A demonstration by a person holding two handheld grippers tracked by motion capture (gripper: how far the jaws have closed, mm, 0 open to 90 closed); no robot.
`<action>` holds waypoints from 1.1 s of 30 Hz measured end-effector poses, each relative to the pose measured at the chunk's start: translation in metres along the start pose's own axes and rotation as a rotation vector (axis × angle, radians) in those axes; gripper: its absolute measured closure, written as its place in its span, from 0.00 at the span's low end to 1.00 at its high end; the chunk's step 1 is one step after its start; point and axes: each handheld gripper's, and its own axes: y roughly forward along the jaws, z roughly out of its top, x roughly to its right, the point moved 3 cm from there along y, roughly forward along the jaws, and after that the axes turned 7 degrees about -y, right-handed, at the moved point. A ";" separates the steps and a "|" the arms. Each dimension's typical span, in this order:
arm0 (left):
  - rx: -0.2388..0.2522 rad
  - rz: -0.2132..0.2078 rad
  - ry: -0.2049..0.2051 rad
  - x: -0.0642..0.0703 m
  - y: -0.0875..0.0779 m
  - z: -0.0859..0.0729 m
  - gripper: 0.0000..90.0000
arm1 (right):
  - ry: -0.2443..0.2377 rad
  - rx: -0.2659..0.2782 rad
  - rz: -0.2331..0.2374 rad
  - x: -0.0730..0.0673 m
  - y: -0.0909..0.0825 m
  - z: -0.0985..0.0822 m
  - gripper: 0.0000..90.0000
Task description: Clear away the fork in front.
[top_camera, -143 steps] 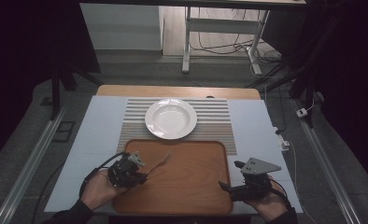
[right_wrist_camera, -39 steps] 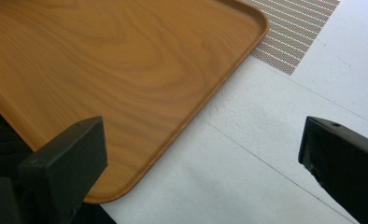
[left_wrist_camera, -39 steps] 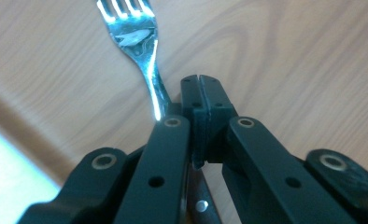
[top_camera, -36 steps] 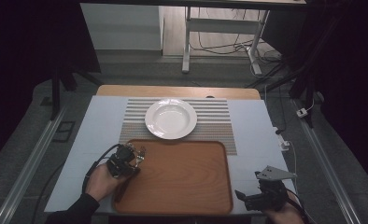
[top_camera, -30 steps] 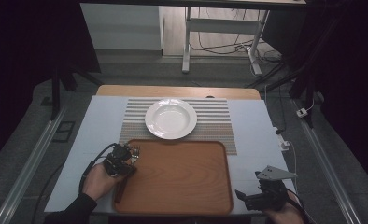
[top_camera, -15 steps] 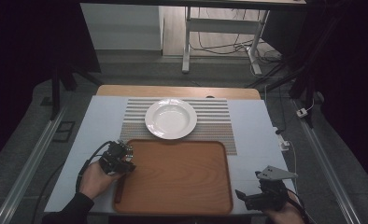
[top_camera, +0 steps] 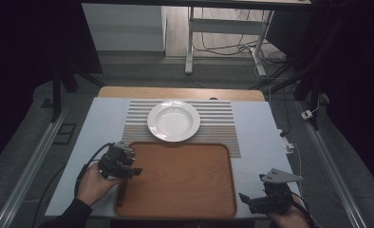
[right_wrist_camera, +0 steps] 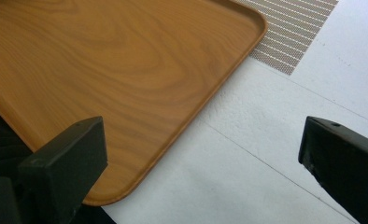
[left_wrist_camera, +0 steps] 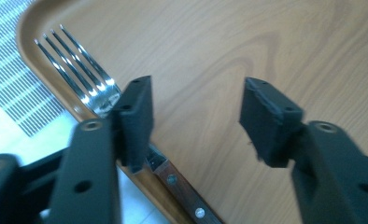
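Left side of the worktop [top_camera: 104, 118]: the person's left hand [top_camera: 94, 183] holds the left hand-held gripper [top_camera: 134, 171] at the left edge of the wooden tray [top_camera: 178, 176]. Its cable [top_camera: 88, 164] loops off over the pale surface to the left. In the left gripper view the jaws stand apart, with bare tray wood between them. A fork [left_wrist_camera: 81, 74] lies along the tray's left rim: tines [left_wrist_camera: 67, 58] point toward the tray's rounded corner, the neck passes behind the left jaw, and the dark wooden handle [left_wrist_camera: 184, 191] with metal rivets runs out toward the bottom edge of that view. The left jaw sits just beside or on the fork; contact cannot be told. The fork is not between the jaws.

Centre: the tray lies flat on the worktop, its far edge overlapping the near edge of a striped placemat [top_camera: 218, 121]. A white plate [top_camera: 173, 120] sits on the placemat, its near rim just beside the tray's far edge. Apart from the fork at its left rim, no item is seen on the tray.

Right side: the right hand-held gripper [top_camera: 244, 197] is held low at the near right corner of the worktop, beside the tray's right near corner, with the grey three-cornered plate [top_camera: 282, 176] on top. In the right gripper view the jaws are wide apart and grip nothing; under them are the tray's rounded corner [right_wrist_camera: 254, 21], white worktop surface, and a corner of the placemat [right_wrist_camera: 292, 35].
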 end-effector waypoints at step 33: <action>0.287 -0.019 -0.074 0.006 -0.067 -0.076 0.00 | 0.019 0.020 0.031 0.002 -0.002 0.000 0.00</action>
